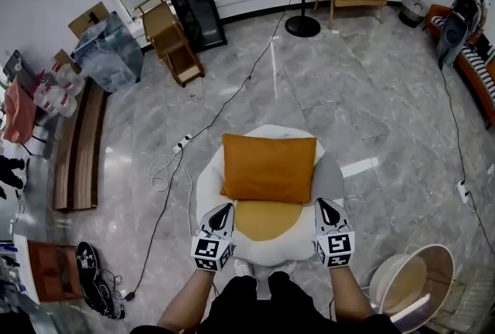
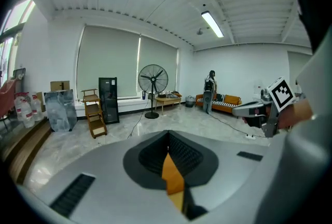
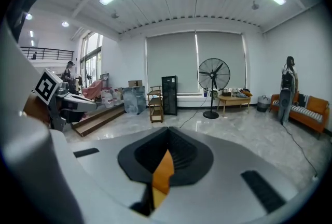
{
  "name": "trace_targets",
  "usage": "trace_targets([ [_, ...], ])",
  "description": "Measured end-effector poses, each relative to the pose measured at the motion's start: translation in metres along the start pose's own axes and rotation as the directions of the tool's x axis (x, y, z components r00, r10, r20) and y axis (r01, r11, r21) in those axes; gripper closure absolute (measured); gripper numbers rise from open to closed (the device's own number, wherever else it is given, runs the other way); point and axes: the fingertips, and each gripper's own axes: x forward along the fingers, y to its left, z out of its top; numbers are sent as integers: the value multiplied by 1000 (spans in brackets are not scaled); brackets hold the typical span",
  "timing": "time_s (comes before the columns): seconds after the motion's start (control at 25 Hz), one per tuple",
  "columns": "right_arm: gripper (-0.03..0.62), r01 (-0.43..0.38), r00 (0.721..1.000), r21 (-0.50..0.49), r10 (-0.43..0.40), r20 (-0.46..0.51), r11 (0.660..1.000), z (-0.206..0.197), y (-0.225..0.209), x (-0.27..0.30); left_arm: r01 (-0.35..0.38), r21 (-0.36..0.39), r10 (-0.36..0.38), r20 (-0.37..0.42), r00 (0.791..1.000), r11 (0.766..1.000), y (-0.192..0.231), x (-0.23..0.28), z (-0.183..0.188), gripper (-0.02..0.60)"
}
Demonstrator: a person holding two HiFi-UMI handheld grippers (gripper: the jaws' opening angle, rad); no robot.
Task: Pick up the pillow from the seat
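Head view, looking steeply down: an orange pillow [image 1: 269,168] lies flat on a round white seat [image 1: 207,187], partly covering a yellow cushion [image 1: 263,221]. The left gripper [image 1: 223,210] and right gripper [image 1: 326,207] hover at the seat's near edge, just short of the pillow's front corners and not touching it. Left gripper view: its jaws are clenched together, gripping nothing, and aimed across the room. Right gripper view: the same, closed and empty. The pickup looks not yet begun. The next move likely calls for parting the jaws and closing on the pillow's near edge.
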Motion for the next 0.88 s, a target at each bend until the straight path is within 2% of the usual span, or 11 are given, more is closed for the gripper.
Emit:
trace_targets([
  [0.2, 569, 5, 998, 34, -3, -68, 999, -24, -9, 34, 1, 1, -1, -58, 998, 1000, 21, 30, -24, 569],
  [0.32, 448, -20, 994, 65, 27, -106, 998, -39, -5, 53, -9, -11, 8, -73, 997, 1000, 39, 46, -36, 569],
  [0.36, 365, -32, 992, 78, 41, -115, 996, -45, -3, 61, -17, -20, 15, -79, 997, 1000, 47, 53, -42, 568],
  [0.4, 268, -44, 991, 92, 55, -123, 995, -51, -1, 69, -22, -30, 20, -90, 996, 999, 55, 60, -49, 523],
  [0.44, 216, -53, 990, 106, 67, -126, 993, -58, 0, 78, -22, -41, 18, -106, 994, 999, 61, 67, -58, 448],
  [0.52, 126, -68, 988, 132, 85, -130, 989, -71, 1, 94, -15, -68, 5, -139, 990, 998, 70, 84, -77, 226],
  [0.6, 37, -81, 984, 161, 104, -142, 984, -88, -1, 114, -15, -91, 0, -164, 986, 996, 81, 102, -98, 126],
  [0.64, 6, -84, 982, 179, 112, -154, 980, -99, -3, 125, -17, -108, -3, -180, 984, 994, 88, 111, -110, 83],
  [0.72, 6, -77, 975, 217, 119, -188, 973, -125, -9, 146, -17, -154, -17, -221, 975, 988, 100, 131, -139, 18],
  [0.8, 5, -58, 965, 249, 118, -235, 967, -157, -18, 165, -17, -176, -32, -269, 962, 984, 111, 149, -171, -14],
  [0.88, 5, -37, 952, 274, 117, -284, 961, -190, -27, 183, -22, -181, -37, -318, 947, 983, 123, 167, -200, -15],
])
